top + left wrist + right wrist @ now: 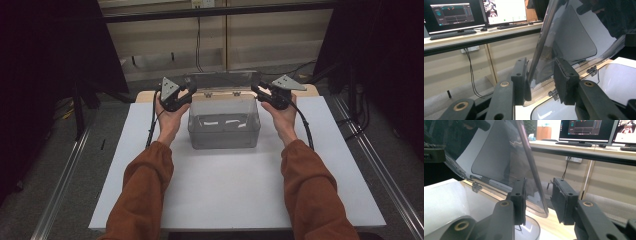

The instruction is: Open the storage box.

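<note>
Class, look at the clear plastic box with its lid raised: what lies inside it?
Inside the clear box, a few white strips lie on its floor. Glare on the front wall blurs what exactly they are.

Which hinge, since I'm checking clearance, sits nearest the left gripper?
The hinge at the high view's left, beside the left gripper; the other hinge sits farther right.

My arms: both forearms rise from frame bottom; left gripper upper centre-left, right gripper centre-right, jaws parted.
</note>
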Tool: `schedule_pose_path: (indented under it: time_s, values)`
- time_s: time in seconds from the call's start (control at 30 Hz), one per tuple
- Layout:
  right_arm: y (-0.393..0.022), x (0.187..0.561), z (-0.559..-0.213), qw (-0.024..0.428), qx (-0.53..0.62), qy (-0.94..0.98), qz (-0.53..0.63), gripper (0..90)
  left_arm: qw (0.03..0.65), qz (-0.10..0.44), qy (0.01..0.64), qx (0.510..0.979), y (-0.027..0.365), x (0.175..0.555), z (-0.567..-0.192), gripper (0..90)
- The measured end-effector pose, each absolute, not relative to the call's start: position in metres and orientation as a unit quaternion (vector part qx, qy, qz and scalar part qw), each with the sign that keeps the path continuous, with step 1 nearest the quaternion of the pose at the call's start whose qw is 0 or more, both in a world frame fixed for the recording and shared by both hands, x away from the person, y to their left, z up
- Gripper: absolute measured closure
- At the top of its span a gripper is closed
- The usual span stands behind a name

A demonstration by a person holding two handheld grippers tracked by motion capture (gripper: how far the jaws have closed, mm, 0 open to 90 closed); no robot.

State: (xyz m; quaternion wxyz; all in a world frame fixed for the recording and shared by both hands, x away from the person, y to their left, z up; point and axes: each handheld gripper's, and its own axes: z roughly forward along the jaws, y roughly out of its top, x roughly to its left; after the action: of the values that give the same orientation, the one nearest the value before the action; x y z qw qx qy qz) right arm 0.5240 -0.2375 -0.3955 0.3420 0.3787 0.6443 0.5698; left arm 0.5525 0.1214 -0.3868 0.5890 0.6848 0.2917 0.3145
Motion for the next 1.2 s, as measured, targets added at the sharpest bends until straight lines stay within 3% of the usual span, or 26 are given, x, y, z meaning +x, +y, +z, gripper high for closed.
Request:
schedule_pose_path:
  time_s: [1.1, 1.2]
  values:
    - [-0.231, 0.548, -0.401, 0.317, 0.384, 0.654, 0.570, 65.6, 0.580, 0.271, 0.336, 0.691, 0.120, 0.575, -0.403, 62.7]
    - [-0.232, 0.550, -0.402, 0.312, 0.390, 0.646, 0.577, 67.4, 0.573, 0.268, 0.340, 0.696, 0.120, 0.580, -0.403, 67.0]
